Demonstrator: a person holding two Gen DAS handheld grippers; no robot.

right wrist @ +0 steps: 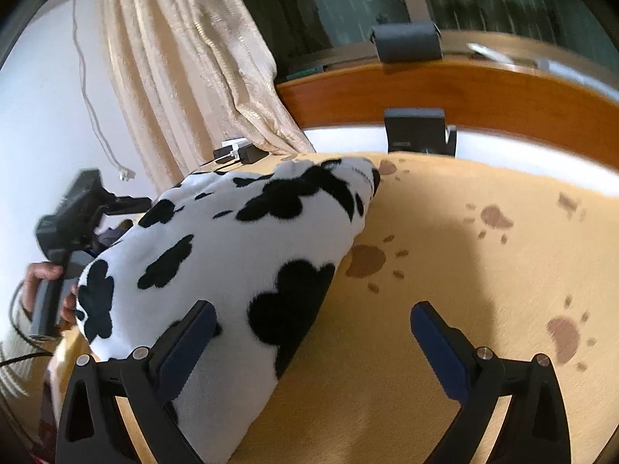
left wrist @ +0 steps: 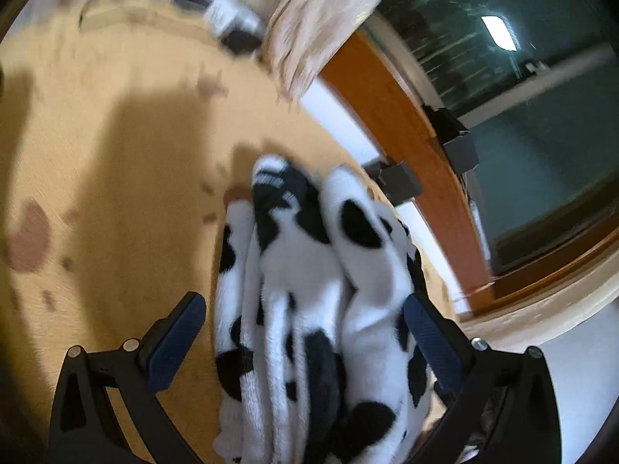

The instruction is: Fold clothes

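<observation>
Garment [right wrist: 232, 255]: plush fleece, white with irregular black cow-type patches; bunched into a long, thick roll with several lengthwise folds; lies on a yellow blanket [right wrist: 445, 270] printed with brown paw marks, its far end pointing toward the orange wooden frame [right wrist: 464, 96].

Left gripper [left wrist: 305, 336]: blue-padded fingers spread wide, one on each side of the garment's [left wrist: 309, 290] near end; the right pad is against the fleece, the left pad stands apart from it; nothing pinched.

Right gripper [right wrist: 313, 340]: fingers spread wide over the blanket; the left finger lies over the edge of the garment, the right finger over bare yellow cloth; nothing pinched.

Hand [right wrist: 42, 286]: at far left of the right wrist view, around the left gripper's handle.

Surroundings: cream curtain [right wrist: 185, 77] at the far left; dark window glass [left wrist: 541, 135] beyond the frame.
</observation>
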